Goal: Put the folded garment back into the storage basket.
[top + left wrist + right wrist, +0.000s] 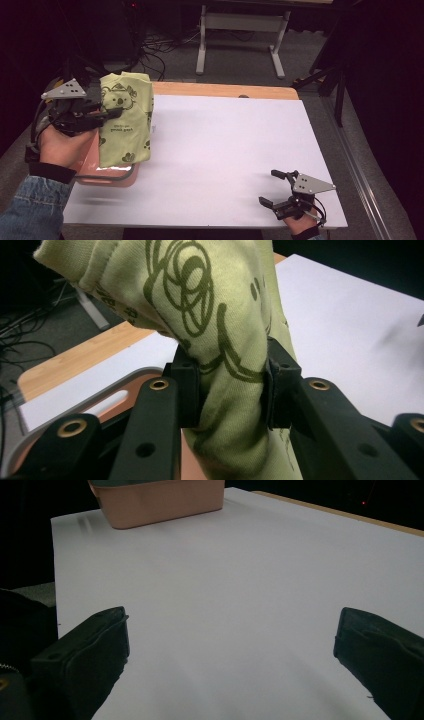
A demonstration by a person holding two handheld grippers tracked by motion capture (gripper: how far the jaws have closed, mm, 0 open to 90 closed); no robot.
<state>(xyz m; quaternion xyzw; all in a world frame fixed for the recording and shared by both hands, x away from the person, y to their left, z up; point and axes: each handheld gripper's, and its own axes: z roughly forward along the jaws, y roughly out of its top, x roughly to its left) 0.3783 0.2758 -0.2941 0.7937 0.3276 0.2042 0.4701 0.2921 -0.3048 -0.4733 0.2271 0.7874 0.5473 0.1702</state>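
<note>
- The left gripper is holding a pale green shirt in the air at the table's left edge, its jaws clamped on a bunched fold of the cloth.
- The shirt is hanging over a pink basin with a grey handle.
- The high view is showing a koala print on the shirt; the left gripper view is showing the pinched fold up close, with the basin's rim below it.
- The right gripper is resting low near the table's front right corner, jaws wide apart and gripping nothing.
- The right gripper view is showing the basin's side wall far across the white tabletop.
</note>
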